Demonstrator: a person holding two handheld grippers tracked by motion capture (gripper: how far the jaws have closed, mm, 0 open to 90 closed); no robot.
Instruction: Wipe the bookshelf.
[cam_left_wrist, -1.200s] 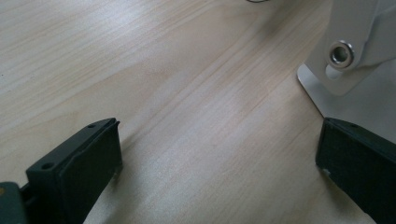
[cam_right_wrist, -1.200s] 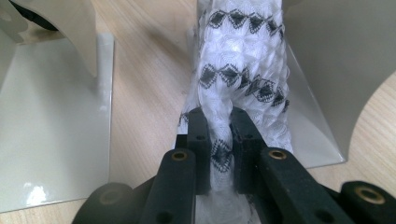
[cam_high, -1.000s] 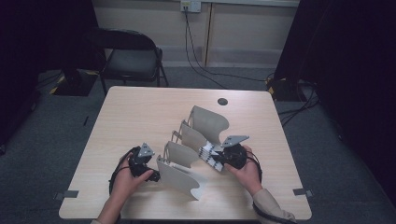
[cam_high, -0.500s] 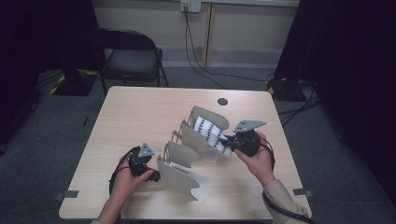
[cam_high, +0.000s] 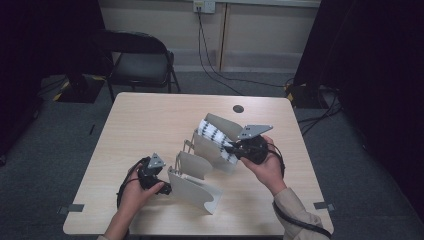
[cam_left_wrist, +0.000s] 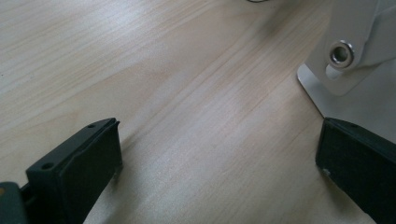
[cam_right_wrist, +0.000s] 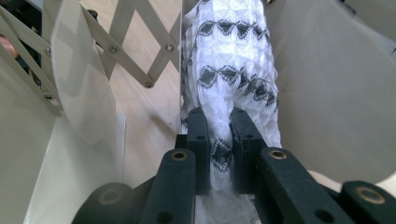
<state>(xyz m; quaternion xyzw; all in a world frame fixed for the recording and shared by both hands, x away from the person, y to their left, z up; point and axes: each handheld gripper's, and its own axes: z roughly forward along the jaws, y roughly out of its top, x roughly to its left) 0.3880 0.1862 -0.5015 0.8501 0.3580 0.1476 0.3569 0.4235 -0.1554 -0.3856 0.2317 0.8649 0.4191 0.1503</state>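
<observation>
- On the pale wooden table (cam_high: 150, 120) stands a white expanding file rack (cam_high: 192, 185), its curved dividers joined by a scissor lattice and running in a slanted row from the near middle toward the far right.
- Held in the person's right hand, the right gripper (cam_high: 235, 150) sits above the rack's far end, with its grey three-cornered plate on top.
- Its tongs are pinched narrow on a white cloth with black diamond pattern (cam_high: 216, 139); in the right gripper view the fabric (cam_right_wrist: 229, 70) is squeezed between the two black jaws and bunches up beyond them.
- That cloth lies in the rack's farthest slot, between the last two dividers, and reaches from the gripper toward the far end of the slot.
- In the right gripper view the lattice arms with their rivets show to the left of the cloth, and a broad curved divider rises to its right.
- Near the table's front edge, the left gripper (cam_high: 159, 186) is held low in the person's left hand, just beside the nearest divider of the rack.
- Its tongs stand wide apart; in the left gripper view bare tabletop lies between them, and the rack's white base with a metal rivet sits just by the right-hand jaw; I cannot tell whether they touch.
- Beyond the table stands a black chair (cam_high: 137, 57), well apart from the work.
</observation>
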